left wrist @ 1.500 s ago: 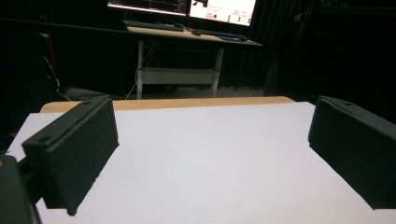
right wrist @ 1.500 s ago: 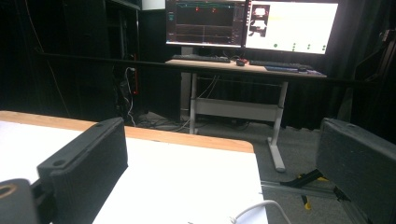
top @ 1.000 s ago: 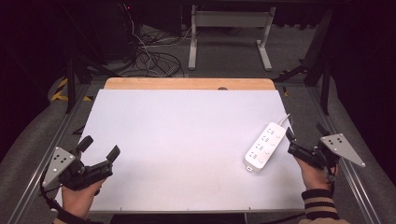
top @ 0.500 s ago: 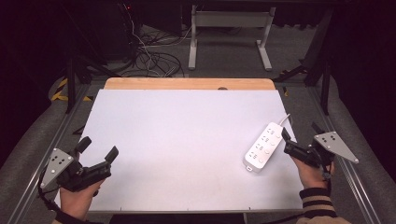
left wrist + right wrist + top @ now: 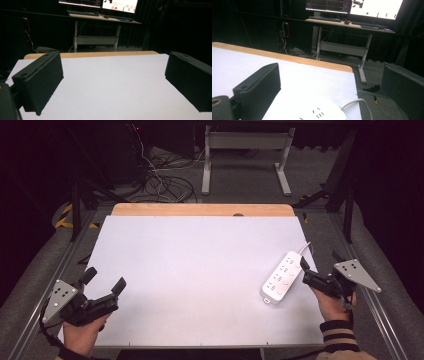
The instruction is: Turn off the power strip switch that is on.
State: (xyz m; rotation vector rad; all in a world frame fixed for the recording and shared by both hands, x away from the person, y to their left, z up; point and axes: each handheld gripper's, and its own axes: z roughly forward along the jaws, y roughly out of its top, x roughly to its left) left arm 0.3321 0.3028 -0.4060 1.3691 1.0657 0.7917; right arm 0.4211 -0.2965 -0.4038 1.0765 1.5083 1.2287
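Over the last second the right gripper (image 5: 306,270) has drawn slightly back toward the person, jaws apart and empty, suggesting a pause or re-aim before any grasp. The white rectangular plastic power strip (image 5: 281,277) lies flat just ahead of its jaws, cord trailing away. The left gripper (image 5: 105,284) hangs wide apart over bare white tabletop (image 5: 200,270).

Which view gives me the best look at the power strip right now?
The high view: the whole power strip lies on the table's right side, beside the right gripper. The right gripper view catches just its near end and cord between open jaws.
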